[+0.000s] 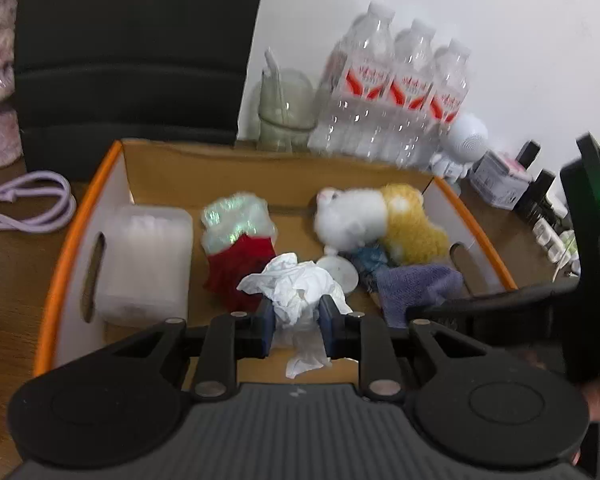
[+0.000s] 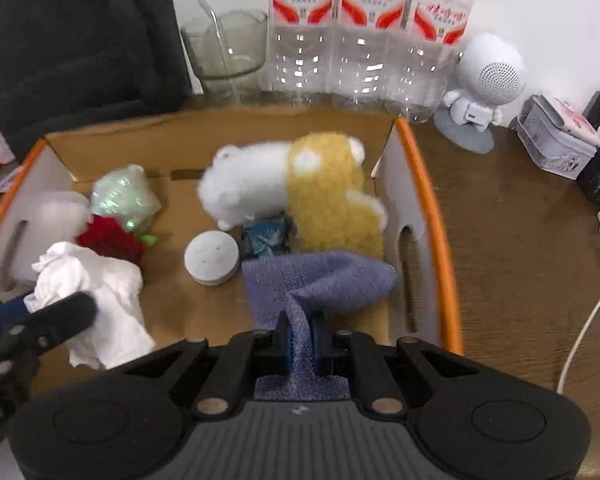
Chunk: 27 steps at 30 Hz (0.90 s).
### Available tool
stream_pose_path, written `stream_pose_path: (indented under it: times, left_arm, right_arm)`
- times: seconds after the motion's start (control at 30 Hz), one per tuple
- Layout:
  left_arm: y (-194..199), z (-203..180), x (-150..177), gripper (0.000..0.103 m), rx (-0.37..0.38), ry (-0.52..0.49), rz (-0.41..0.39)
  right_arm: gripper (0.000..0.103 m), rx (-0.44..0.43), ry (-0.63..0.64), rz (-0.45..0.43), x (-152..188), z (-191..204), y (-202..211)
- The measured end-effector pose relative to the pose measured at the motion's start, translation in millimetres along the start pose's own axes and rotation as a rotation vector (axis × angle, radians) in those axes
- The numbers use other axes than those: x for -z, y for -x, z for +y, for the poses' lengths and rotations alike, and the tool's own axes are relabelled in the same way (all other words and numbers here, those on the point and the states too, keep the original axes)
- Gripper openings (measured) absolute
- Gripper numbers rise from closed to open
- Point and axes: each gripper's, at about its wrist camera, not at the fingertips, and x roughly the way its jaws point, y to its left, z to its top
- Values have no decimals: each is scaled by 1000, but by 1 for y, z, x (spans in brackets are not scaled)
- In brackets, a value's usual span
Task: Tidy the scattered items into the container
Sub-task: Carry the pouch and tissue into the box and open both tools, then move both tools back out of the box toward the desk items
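Left tongs [image 1: 298,326] pinch tissue [image 1: 296,292], right tongs [image 2: 302,340] pinch cloth [image 2: 320,280] — both over the box's [image 2: 428,200] near edge; release once well inside.

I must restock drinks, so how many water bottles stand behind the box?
3 visible, in a row against the wall behind the box: left bottle, middle bottle, right bottle. More may be hidden behind them.

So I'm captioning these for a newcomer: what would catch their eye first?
The orange-rimmed cardboard box at centre, with a white-and-yellow plush toy lying at its back. Nearer, the left gripper has its jaws shut on a crumpled white tissue, and the right gripper pinches a purple cloth over the box. Three red-labelled water bottles stand behind.
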Motion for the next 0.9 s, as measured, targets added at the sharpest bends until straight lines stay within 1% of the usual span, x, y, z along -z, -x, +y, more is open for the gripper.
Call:
stream_pose_path:
  times: [0.03,0.07,0.1,0.13,0.17,0.2,0.23,0.27,0.3,0.33,0.37,0.4,0.43,0.47,0.5,0.53,0.6,0.63,0.67,0.7,0.73,0.77,0.8,0.83,0.87,0.9]
  left_arm:
    - [-1,1,2,24,0,-5,2]
    - [-1,2,4,25,-1,-14,1]
    - [0,2,6,26,-3,-24,0]
    - [0,3,7,26,-10,-29,1]
    - [-1,3,7,26,-18,-28,3]
    - [-2,3,6,26,-19,-24,5]
    - [-3,4,5,26,-14,-18,11]
    - [-5,2,3,26,0,-12,21]
    - [-8,0,2,26,19,-8,32]
    - [-11,-3,2,26,33,-2,41]
    - [-14,-6,1,26,38,6,49]
    - [-16,-9,2,26,37,11,55]
    - [-18,-12,2,31,32,15,58]
    - [-20,-14,3,34,22,19,61]
    - [-21,-14,5,47,16,20,67]
    - [-21,-14,6,56,20,13,71]
    - [-15,-10,7,59,23,-3,61]
    - [-9,-8,5,60,22,1,50]
    - [-2,-5,3,61,26,10,38]
    - [5,-3,0,65,30,17,24]
    - [15,-1,-3,70,28,19,9]
    - [25,0,-7,73,16,17,-7]
    - [35,0,-10,76,-2,14,-19]
    - [44,0,-13,77,-18,9,-25]
    - [53,0,-16,77,-32,5,-25]
    - [62,0,-19,80,-46,7,-22]
  right_arm:
    - [19,-5,-4,15,4,0,-6]
    - [21,-5,4,13,10,0,-6]
    - [39,8,45,11,14,1,-1]
    - [45,15,86,16,15,2,5]
    - [45,-1,110,4,15,1,14]
    - [43,5,125,-23,14,-1,27]
    - [34,18,147,-58,12,-3,40]
    - [21,34,171,-91,8,-2,51]
    - [0,39,187,-116,4,0,59]
    - [2,13,195,-137,0,0,61]
    - [2,-26,207,-143,-6,-1,56]
    - [2,-52,209,-127,-8,1,47]
    - [2,-68,214,-99,-7,4,36]
    - [2,-64,216,-70,-4,7,25]
    - [2,-52,223,-47,1,10,14]
    - [2,-40,226,-20,5,9,6]
    - [2,-11,204,20,11,0,-4]
    - [5,-13,191,18,11,-5,-1]
    - [8,-36,174,23,10,-11,5]
    - [16,-69,156,16,8,-15,13]
    - [32,-109,141,-5,6,-19,25]
    - [40,-135,130,-33,4,-22,36]
    - [52,-146,125,-68,2,-24,52]
    - [57,-141,124,-103,0,-26,69]
    - [57,-136,119,-127,-3,-28,83]
    - [58,-136,111,-139,-5,-30,95]
